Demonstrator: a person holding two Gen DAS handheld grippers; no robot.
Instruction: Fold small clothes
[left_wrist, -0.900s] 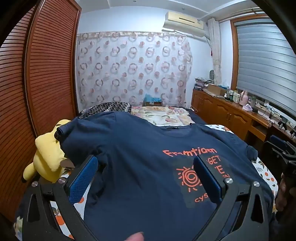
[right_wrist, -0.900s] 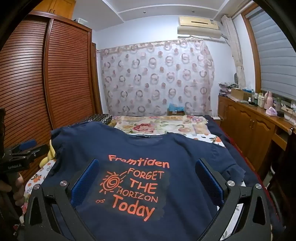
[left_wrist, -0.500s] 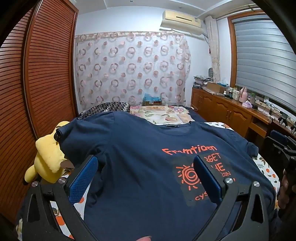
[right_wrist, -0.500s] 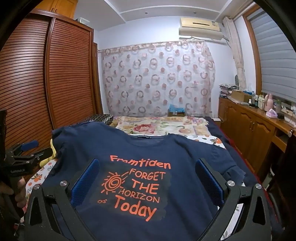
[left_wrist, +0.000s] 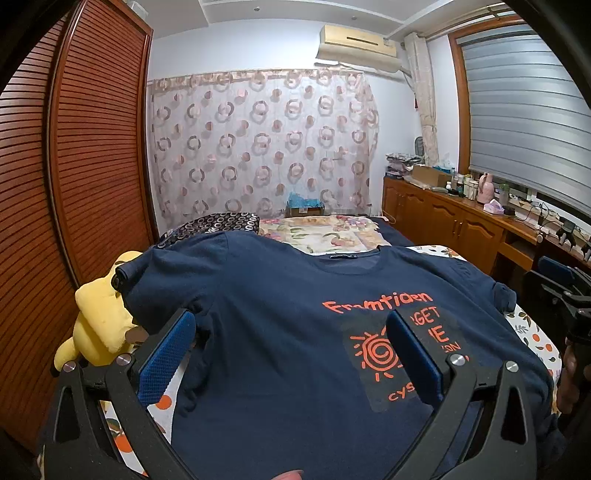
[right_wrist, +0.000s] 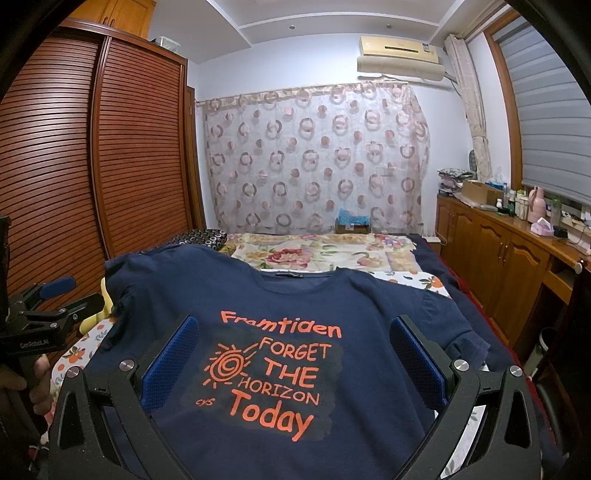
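Observation:
A navy T-shirt (left_wrist: 266, 317) with orange print lies spread face up on the bed, collar at the far side; it also shows in the right wrist view (right_wrist: 295, 306). My left gripper (left_wrist: 291, 328) is open and empty, held above the shirt's lower left part. My right gripper (right_wrist: 295, 332) is open and empty, held above the printed chest. The left gripper also shows at the left edge of the right wrist view (right_wrist: 55, 295), and the right gripper at the right edge of the left wrist view (left_wrist: 561, 284).
A yellow plush toy (left_wrist: 99, 325) lies at the bed's left edge under the shirt's sleeve. A brown slatted wardrobe (left_wrist: 74, 184) stands left. A wooden cabinet (right_wrist: 509, 266) with bottles runs along the right. A floral quilt (right_wrist: 325, 251) and patterned pillow (left_wrist: 214, 225) lie beyond the shirt.
Both cameras have tilted slightly upward. The shirt and the open jaws have not changed.

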